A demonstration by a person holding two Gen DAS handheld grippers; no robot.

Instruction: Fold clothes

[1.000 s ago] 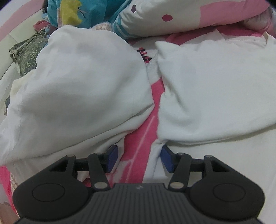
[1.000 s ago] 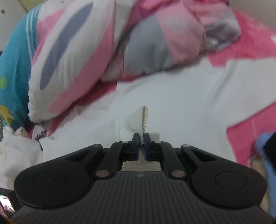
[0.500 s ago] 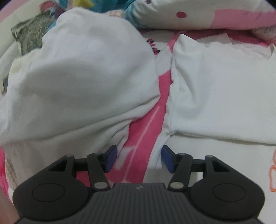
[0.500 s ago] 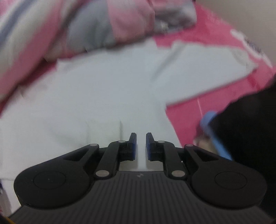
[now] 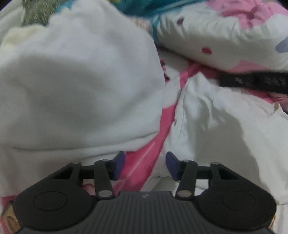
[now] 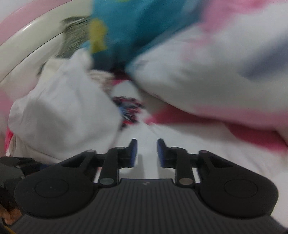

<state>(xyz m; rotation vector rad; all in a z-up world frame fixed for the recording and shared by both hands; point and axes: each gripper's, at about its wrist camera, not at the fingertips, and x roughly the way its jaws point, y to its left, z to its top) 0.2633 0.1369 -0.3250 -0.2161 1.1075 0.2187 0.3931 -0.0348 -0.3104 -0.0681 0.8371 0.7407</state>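
A white garment lies spread on the pink bed sheet, right of centre in the left wrist view. A bulky white heap of cloth rises to its left. My left gripper hovers open over the pink strip between the two, holding nothing. In the blurred right wrist view my right gripper is open and empty above the white garment, with the white heap at its left. The right gripper's black body shows at the far right of the left wrist view.
A pink and white quilt is piled along the back, and a teal printed cloth lies behind it. A cream and pink bed edge curves at the upper left. A green patterned cloth sits at the far left.
The right gripper let go of the white garment's edge, opened wide and swung left toward the heap and quilt. The left gripper stayed open and edged forward along the pink strip.
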